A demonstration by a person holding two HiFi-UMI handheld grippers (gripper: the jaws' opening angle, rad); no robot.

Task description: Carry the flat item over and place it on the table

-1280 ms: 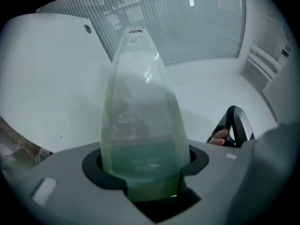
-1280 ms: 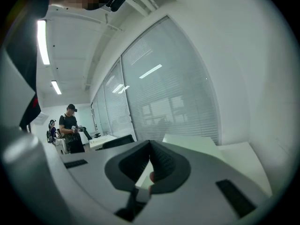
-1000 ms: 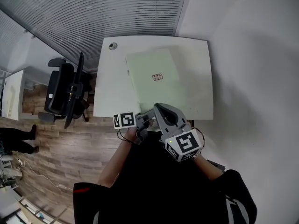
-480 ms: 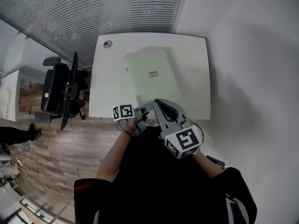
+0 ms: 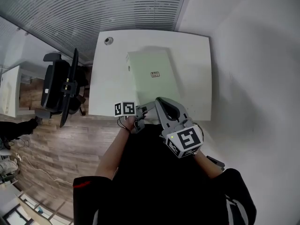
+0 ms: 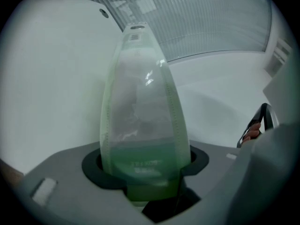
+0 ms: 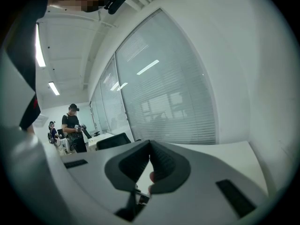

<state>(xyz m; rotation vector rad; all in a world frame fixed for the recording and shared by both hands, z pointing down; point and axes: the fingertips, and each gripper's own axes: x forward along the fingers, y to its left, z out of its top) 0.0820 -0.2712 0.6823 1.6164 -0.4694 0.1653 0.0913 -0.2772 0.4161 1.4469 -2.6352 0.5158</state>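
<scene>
Green translucent plastic folder (image 6: 140,93), flat with seamed borders, clamped between left gripper (image 6: 145,162) jaws, tilted slightly downward; right gripper (image 7: 150,146) jaws together, empty.

Table (image 5: 197,60): white top, smooth, matt with a faint sheen; looks like laminate.
Folder (image 5: 152,76): pale green plastic, translucent and glossy. Light streaks show on its skin in the left gripper view. Edges are banded in denser green; small printed label on its face.
Left gripper (image 5: 146,109), right gripper (image 5: 161,103): grey moulded plastic, smooth, matt. Pads (image 7: 165,159) are black, dull, rubber-like, finely ribbed.
Marker cubes (image 5: 186,142): white, matt, black print.
Floor (image 5: 70,144), left of table: wood-look planks, low sheen.
Chair (image 5: 58,88), left of table: black, dull; material unclear.
Wall (image 5: 253,78), right of table: white, matt, smooth.
Blinds (image 5: 93,8), beyond table: thin grey slats.
</scene>
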